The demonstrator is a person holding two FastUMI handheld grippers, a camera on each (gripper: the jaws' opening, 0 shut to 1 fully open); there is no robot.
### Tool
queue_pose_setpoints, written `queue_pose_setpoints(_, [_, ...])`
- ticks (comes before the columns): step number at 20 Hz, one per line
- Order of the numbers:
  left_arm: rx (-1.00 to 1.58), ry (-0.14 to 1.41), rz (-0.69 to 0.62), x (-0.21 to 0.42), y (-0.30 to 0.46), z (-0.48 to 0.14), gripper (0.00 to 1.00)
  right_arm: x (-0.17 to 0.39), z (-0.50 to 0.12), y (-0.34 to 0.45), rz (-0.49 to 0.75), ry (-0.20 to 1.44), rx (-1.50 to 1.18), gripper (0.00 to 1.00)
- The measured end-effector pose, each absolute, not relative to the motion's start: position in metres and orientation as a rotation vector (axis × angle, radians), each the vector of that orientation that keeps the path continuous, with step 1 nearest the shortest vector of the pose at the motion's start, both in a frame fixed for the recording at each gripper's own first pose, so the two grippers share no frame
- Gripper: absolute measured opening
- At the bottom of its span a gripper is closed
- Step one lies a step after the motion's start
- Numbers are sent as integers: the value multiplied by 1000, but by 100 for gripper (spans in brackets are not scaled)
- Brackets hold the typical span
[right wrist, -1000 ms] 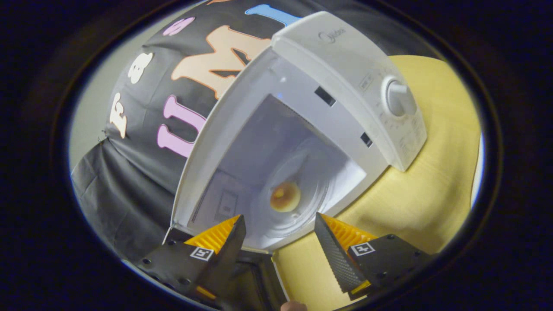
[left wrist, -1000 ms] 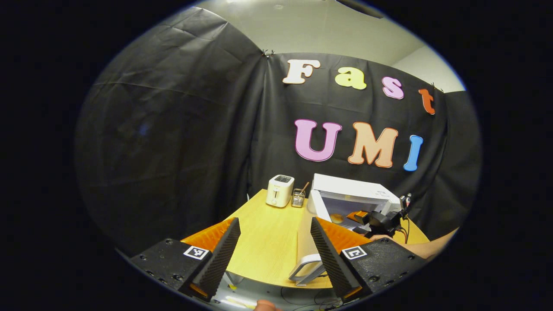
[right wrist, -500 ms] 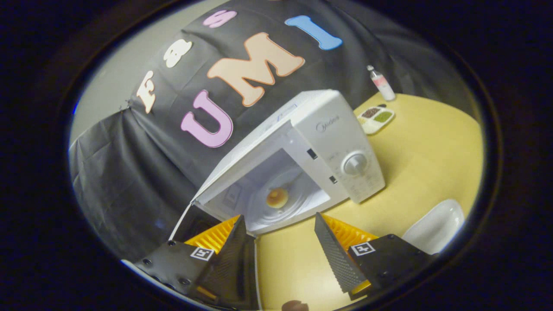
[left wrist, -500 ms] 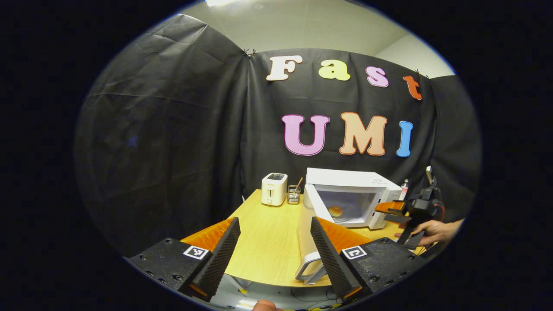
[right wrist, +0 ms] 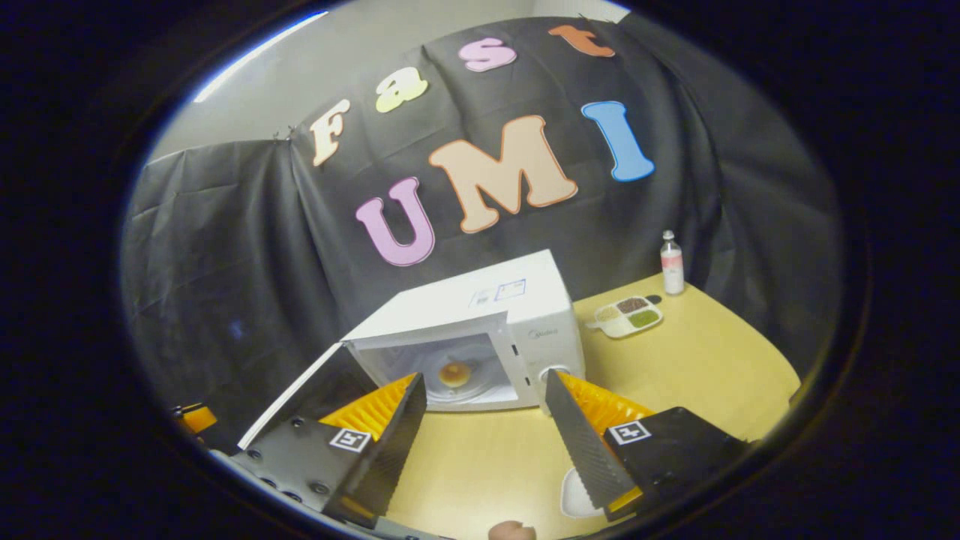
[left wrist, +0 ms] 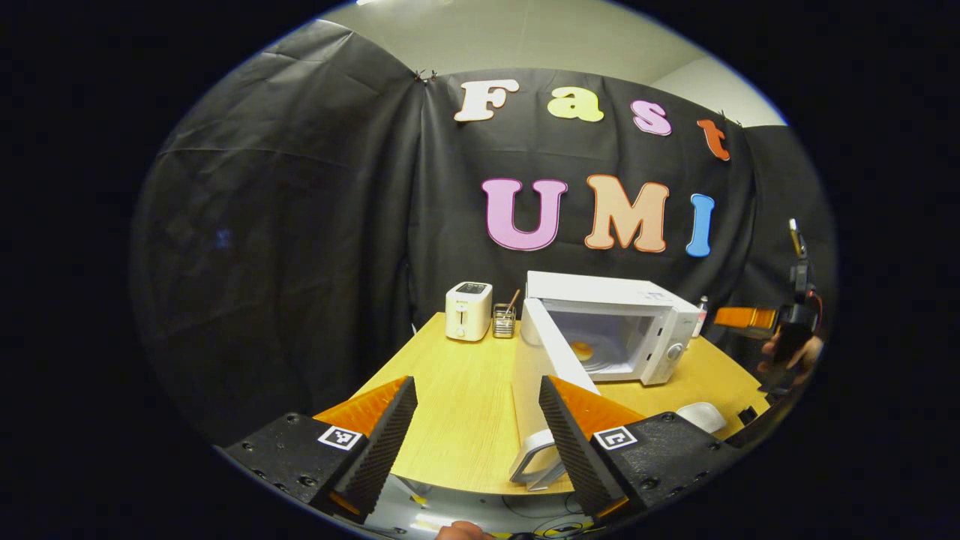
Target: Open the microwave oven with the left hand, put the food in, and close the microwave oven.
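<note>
The white microwave [left wrist: 622,304] [right wrist: 480,307] stands at the back of the wooden table with its door [left wrist: 541,375] [right wrist: 300,394] swung wide open. A round golden piece of food [left wrist: 581,349] [right wrist: 454,373] lies on the turntable inside. My left gripper [left wrist: 476,442] is open at the table's near edge; the door's handle [left wrist: 534,459] shows just inside its right finger, and contact cannot be told. My right gripper [right wrist: 484,442] is open and empty, well back from the microwave's front. In the left gripper view, a hand [left wrist: 795,352] holds the right gripper [left wrist: 750,319] high at the far right.
A toaster [left wrist: 466,310] and a small utensil holder [left wrist: 504,321] stand left of the microwave. A white plate [left wrist: 701,415] [right wrist: 574,495] lies in front of it. A divided tray of grains [right wrist: 626,315] and a bottle [right wrist: 671,262] sit at the table's [right wrist: 697,367] back right.
My right gripper has drawn back out of the microwave and risen to the right, leaving the food on the turntable. The left gripper has barely moved; the door stays open.
</note>
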State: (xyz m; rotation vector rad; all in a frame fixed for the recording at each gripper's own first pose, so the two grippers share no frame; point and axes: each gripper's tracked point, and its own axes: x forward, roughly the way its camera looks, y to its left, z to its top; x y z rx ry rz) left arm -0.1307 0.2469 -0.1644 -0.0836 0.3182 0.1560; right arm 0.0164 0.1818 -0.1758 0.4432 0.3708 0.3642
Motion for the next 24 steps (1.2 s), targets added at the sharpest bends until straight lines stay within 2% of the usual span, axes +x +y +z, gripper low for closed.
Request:
queue_pose_setpoints(1, [-80,321,156,-130,248,-168,94,14,-167,175,365,356,437,89])
queue_pose_setpoints(3, [-87,301,137,-126,246,-171,96,9,-155,164,365,343,418,89])
queue_pose_setpoints(4, [-87,308,138,-124,247,-177,96,6,-149,157,362,336,402,98])
queue_pose_setpoints(5, [-78,326,152,-125,252,-185,94,3,-144,151,362,329,381,98])
queue_pose_setpoints(7, [-72,358,181,-125,260,-201,95,-1,-137,144,364,320,361,98])
queue_pose_setpoints(8, [-82,370,180,-127,257,-204,90,-2,-137,143,362,323,367,89])
queue_pose_setpoints(9, [-89,379,178,-127,256,-207,84,-4,-136,142,359,327,378,89])
queue_pose_setpoints(11, [-92,398,172,-125,255,-217,57,-8,-135,140,355,329,386,89])
queue_pose_setpoints(12, [-93,414,170,-125,256,-223,44,-9,-135,140,357,331,382,98])
queue_pose_setpoints(13, [-104,440,166,-126,254,-231,31,-10,-135,141,361,334,382,89])
queue_pose_setpoints(14, [-127,456,161,-128,253,-237,10,-11,-134,141,361,335,388,89])
queue_pose_setpoints(15, [-165,466,131,-129,244,-239,4,-11,-131,141,359,333,398,89])
queue_pose_setpoints(16, [-200,482,116,-127,236,-245,7,-9,-129,139,353,327,407,89])
queue_pose_setpoints(17, [-215,492,114,-127,235,-250,7,-8,-127,138,351,323,413,98])
queue_pose_setpoints(19, [-218,525,119,-126,235,-263,6,-8,-126,137,345,325,421,98])
queue_pose_setpoints(20, [-221,534,115,-127,233,-268,6,-8,-128,136,343,326,423,89])
queue_pose_setpoints(21, [-229,540,108,-127,230,-270,7,-9,-127,137,342,327,422,98])
queue_pose_setpoints(24, [-258,573,82,-128,221,-282,7,-10,-127,137,337,330,420,98])
